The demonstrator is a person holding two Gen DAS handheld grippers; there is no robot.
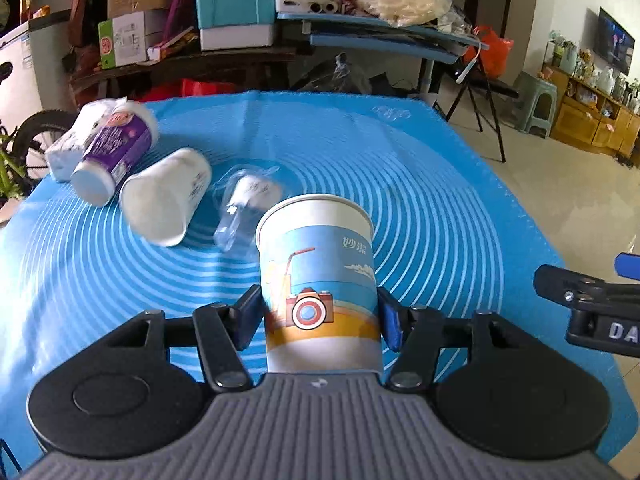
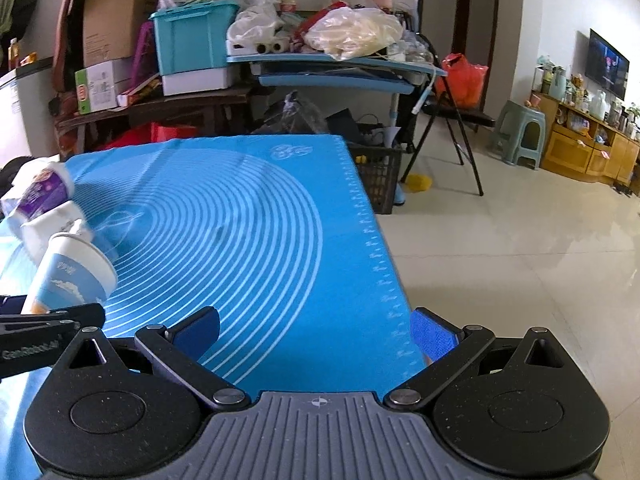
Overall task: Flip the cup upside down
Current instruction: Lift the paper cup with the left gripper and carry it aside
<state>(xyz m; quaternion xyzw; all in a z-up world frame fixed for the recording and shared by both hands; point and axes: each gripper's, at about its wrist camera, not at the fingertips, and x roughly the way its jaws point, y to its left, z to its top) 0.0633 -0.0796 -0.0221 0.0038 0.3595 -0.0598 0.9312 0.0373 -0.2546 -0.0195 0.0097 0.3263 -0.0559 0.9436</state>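
Cup [image 1: 318, 280] clamped in left hand-held gripper [image 1: 320, 316] over blue mat [image 1: 420, 184]; right hand-held gripper [image 2: 316, 336] spread, cluttered room.

Paper cup [image 1: 318, 280] printed with a camera and drink, mouth up, leaning slightly, above the mat

Sitting between the fingers of the left hand-held gripper [image 1: 320, 316], above the table [image 1: 440, 200]: paper cup [image 1: 318, 280]. Lying beyond it to the left: three toppled cups [image 1: 166, 196]. Hovering right: right hand-held gripper [image 2: 316, 338].
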